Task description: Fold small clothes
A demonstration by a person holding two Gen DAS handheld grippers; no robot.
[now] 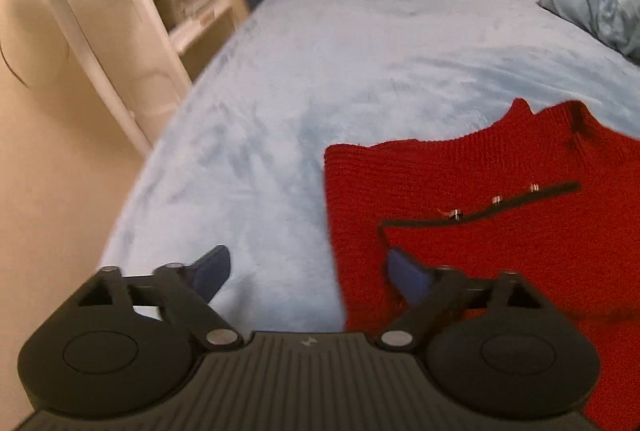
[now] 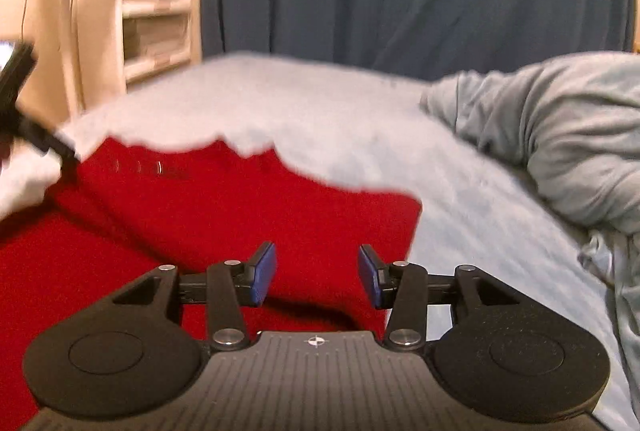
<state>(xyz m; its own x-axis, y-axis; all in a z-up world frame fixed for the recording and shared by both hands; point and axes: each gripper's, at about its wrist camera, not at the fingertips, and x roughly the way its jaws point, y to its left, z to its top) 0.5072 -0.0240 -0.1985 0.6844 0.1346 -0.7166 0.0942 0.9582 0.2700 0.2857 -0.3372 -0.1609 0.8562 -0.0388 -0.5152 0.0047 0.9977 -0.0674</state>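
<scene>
Red knit sweater (image 1: 500,231) is lying flat on the pale blue blanket (image 1: 320,71), both grippers, left (image 1: 316,275) and right (image 2: 317,273), hovering over it with jaws apart, gripping nothing.

Blue bed (image 1: 320,71), red sweater (image 1: 500,251), perhaps bedding (image 2: 560,143)

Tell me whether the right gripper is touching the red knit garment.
Cannot tell. In the right wrist view the right gripper stands open over the red knit garment with nothing between the pads, but whether the fingertips rest on the cloth is unclear.
</scene>
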